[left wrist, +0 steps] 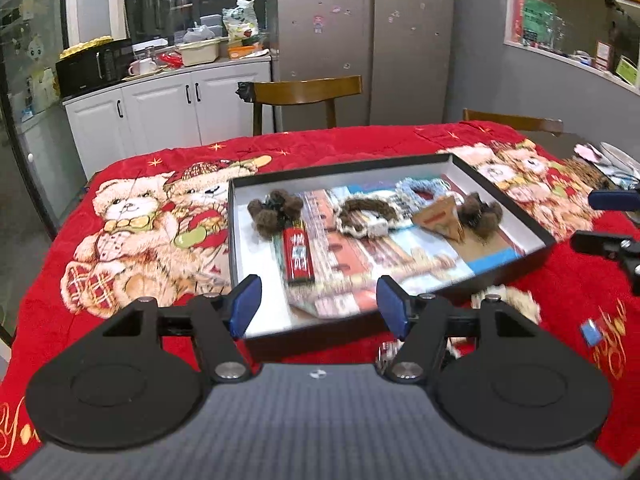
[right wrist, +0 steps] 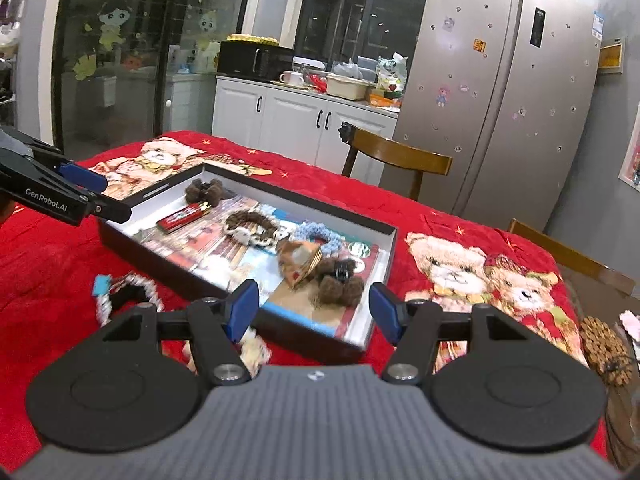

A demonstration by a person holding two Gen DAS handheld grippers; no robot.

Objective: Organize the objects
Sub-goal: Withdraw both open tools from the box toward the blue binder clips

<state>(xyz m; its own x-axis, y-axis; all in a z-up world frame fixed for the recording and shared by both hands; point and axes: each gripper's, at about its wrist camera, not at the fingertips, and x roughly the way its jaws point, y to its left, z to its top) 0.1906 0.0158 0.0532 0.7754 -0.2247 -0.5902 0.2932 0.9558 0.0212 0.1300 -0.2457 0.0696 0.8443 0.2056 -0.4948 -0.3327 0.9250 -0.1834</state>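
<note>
The shallow black box with a white inside (left wrist: pixel 508 208) lies on the red bear-print blanket (left wrist: pixel 132 216) that covers the table, and it holds most of the small things. On its bottom lies a colourful printed booklet (left wrist: pixel 360 256). On top of this are a brown fuzzy hair clip (left wrist: pixel 276 210) at the left end, a red flat rectangular pack (left wrist: pixel 298 258) just beside it, a brown and white knitted scrunchie (left wrist: pixel 362 216) in the middle, a light blue knitted scrunchie (left wrist: pixel 422 192) behind it, a tan triangular paper packet (left wrist: pixel 440 218), and a second brown fuzzy hair clip (left wrist: pixel 478 216) at the right end.

Outside the box, on the blanket near its front edge, lie a black and white scrunchie (right wrist: pixel 128 296) with a small blue tag (right wrist: pixel 102 284), and a cream fluffy thing (right wrist: pixel 254 350), partly hidden by the right gripper's finger.

The left gripper (left wrist: pixel 318 306) is above the front edge of the box. Its blue pads are wide apart and nothing is between them. The right gripper (right wrist: pixel 314 308) is above the right end of the box, also wide apart and holding nothing.

Behind the table stand a wooden chair (left wrist: pixel 308 90), white cabinets (left wrist: pixel 168 108) and a silver fridge (left wrist: pixel 368 40).
</note>
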